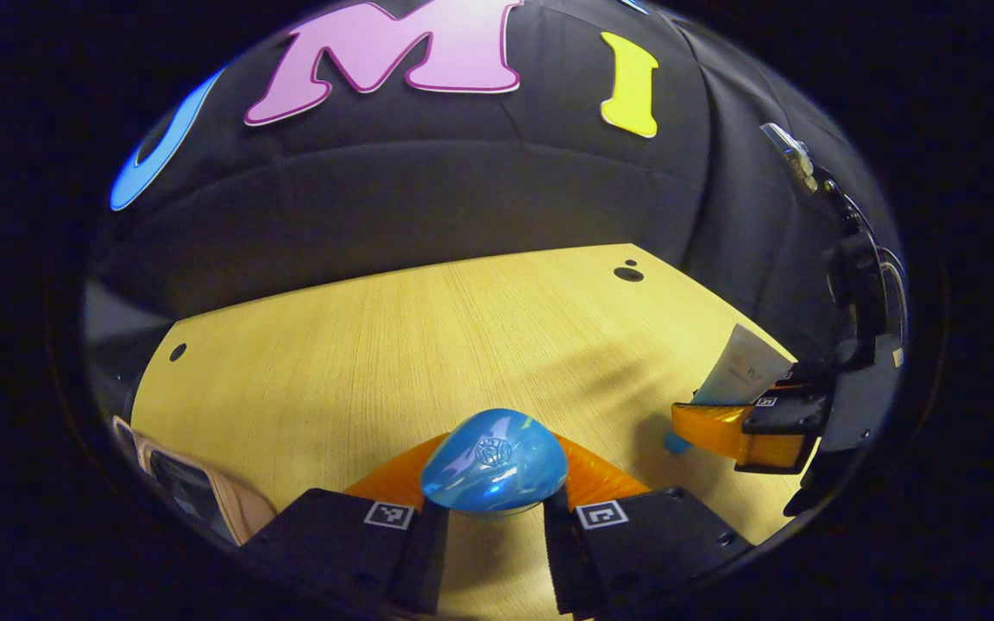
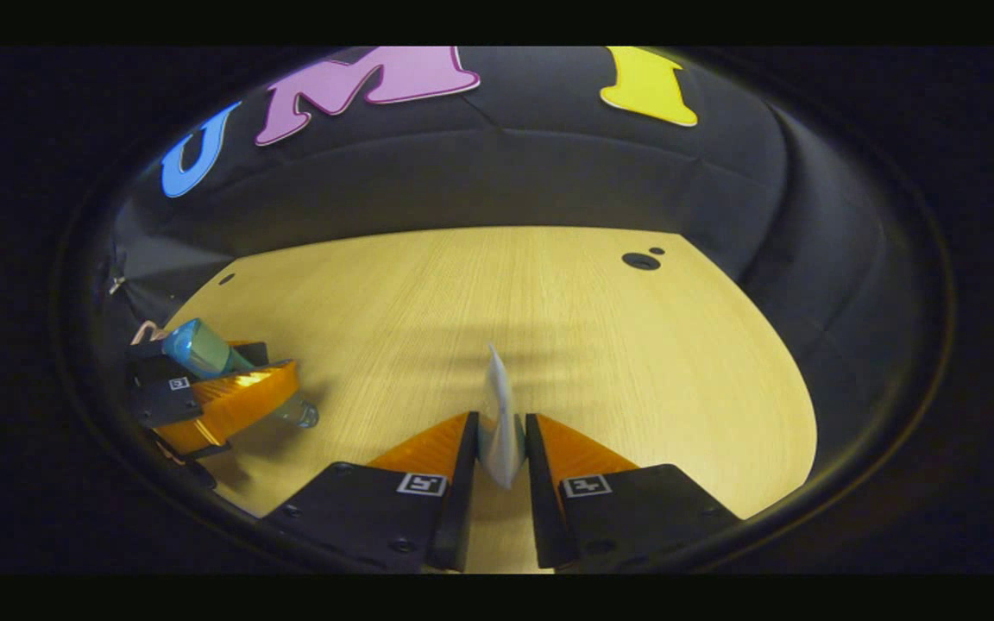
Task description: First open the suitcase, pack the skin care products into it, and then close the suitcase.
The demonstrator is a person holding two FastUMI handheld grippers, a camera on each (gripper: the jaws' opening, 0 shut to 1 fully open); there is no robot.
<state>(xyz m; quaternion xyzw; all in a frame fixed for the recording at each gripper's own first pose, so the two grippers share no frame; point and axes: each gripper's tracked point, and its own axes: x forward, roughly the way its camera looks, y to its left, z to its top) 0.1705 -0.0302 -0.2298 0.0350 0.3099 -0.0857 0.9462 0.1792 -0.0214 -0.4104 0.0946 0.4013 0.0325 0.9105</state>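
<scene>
In the left gripper view, the left gripper [image 1: 493, 509] is clamped on a blue bottle [image 1: 494, 461] — both fingers press against its sides, and its rounded, glossy end faces the camera above the wooden table [image 1: 393, 345]. At the right edge of that view the right gripper [image 1: 743, 431] holds a white tube [image 1: 743, 371], which rises at a slant from between its fingers, with a blue cap at its low end, just above the tabletop.

In the right gripper view, the right gripper [image 2: 501, 457] is closed on the white tube [image 2: 500, 418], seen here edge-on as a thin flat blade standing up between the two fingers. Far to the left, the left gripper [image 2: 229, 392] carries the blue bottle [image 2: 204, 347], tilted, its clear lower end poking out below the fingers near the table [image 2: 566, 328].

At the lower left of the left gripper view there is a pale, rounded shape with a dark panel [image 1: 195, 487] — possibly part of the suitcase, though the edge distortion makes that hard to tell. Both products hang above the tabletop, well apart from each other. Two small dark holes [image 1: 628, 272] sit near the table's far right corner.
</scene>
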